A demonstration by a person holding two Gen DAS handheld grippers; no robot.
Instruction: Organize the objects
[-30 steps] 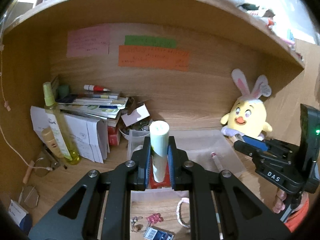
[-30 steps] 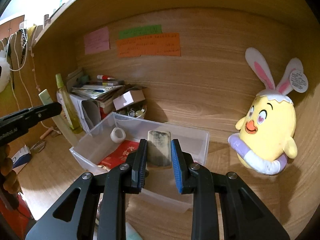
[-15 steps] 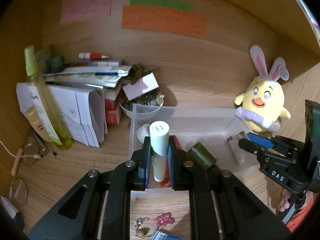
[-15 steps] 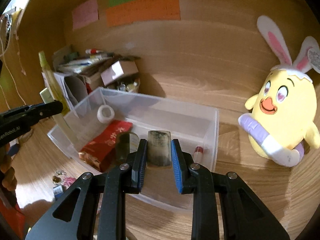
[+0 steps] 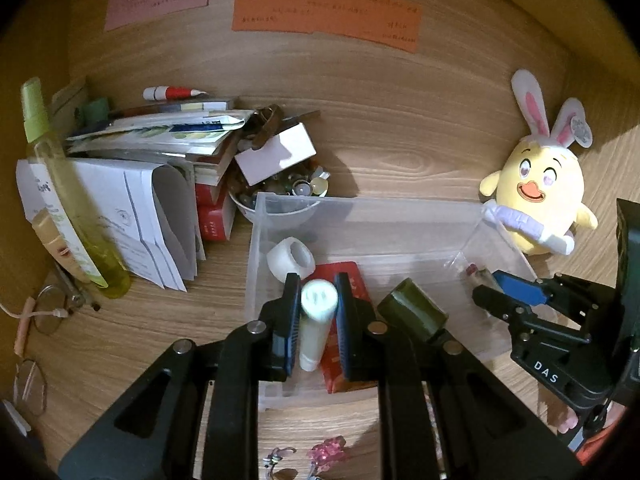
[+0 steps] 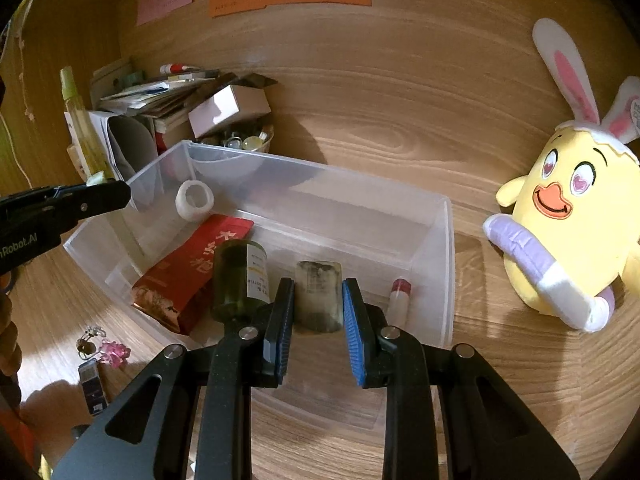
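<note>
While both grippers hang over the clear plastic bin (image 6: 448, 240), worth weighing the drop risks. Left gripper (image 5: 316, 322): clamped on a pale green tube (image 5: 316, 320), cap end toward the camera, poised above the bin's near-left corner, over the red packet (image 6: 192, 268). Right gripper (image 6: 318, 320): pressed on a small murky translucent block (image 6: 319, 296), held over the bin's near side, between the dark green bottle (image 6: 240, 280) and a small red-capped vial (image 6: 398, 300).

Likely trouble:
- Tube let go from this height could bounce off the packet or tip over the near wall onto the desk, beside the pink charm (image 6: 114, 352).
- Block dropped close to the bottle could knock it rolling, or land on the vial.
- Light bin could slide if a finger catches its rim.
- Grippers near each other; could collide if both dip inward together.

Roll of white tape (image 6: 195, 200) at the bin's far left, plush chick (image 6: 568, 232) well apart at right; neither in the way.
</note>
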